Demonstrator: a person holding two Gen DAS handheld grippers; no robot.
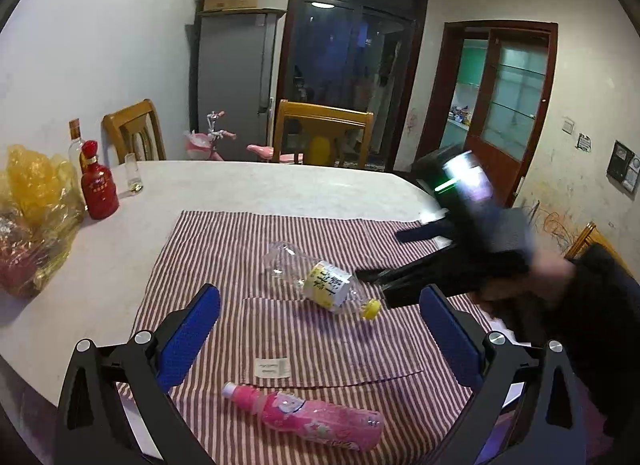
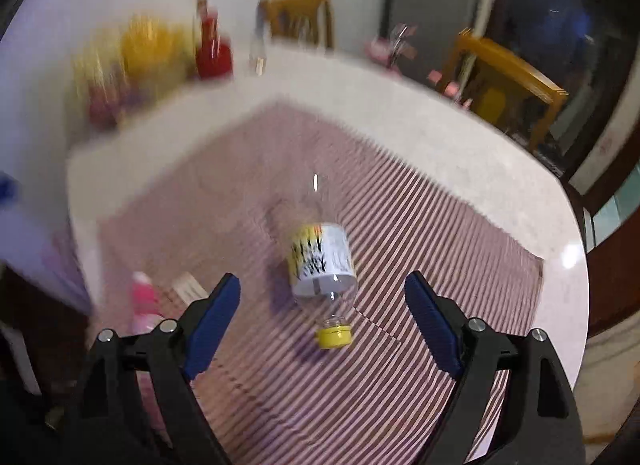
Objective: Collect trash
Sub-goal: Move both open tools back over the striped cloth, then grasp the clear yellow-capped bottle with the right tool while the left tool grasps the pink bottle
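Observation:
A clear plastic bottle point(image 1: 320, 281) with a yellow-and-white label and a yellow cap lies on its side on the striped cloth point(image 1: 224, 241). A pink bottle point(image 1: 312, 417) lies nearer, by the cloth's front edge. My left gripper point(image 1: 319, 292) is open and empty, raised in front of both bottles. My right gripper point(image 1: 378, 256), held in a hand, comes in blurred from the right, close to the clear bottle's cap end. In the right wrist view it point(image 2: 323, 279) is open above the clear bottle point(image 2: 320, 261), whose cap point(image 2: 334, 335) points toward the camera. The pink bottle point(image 2: 144, 301) is blurred at the left.
The cloth lies on a pale round table point(image 1: 280, 181). At the table's left stand a red bottle point(image 1: 98, 185), a tall clear bottle point(image 1: 75, 141), a small glass point(image 1: 132, 173) and a yellow plastic bag point(image 1: 32, 217). Wooden chairs point(image 1: 324, 125) stand behind. A small card point(image 1: 272, 367) lies on the cloth.

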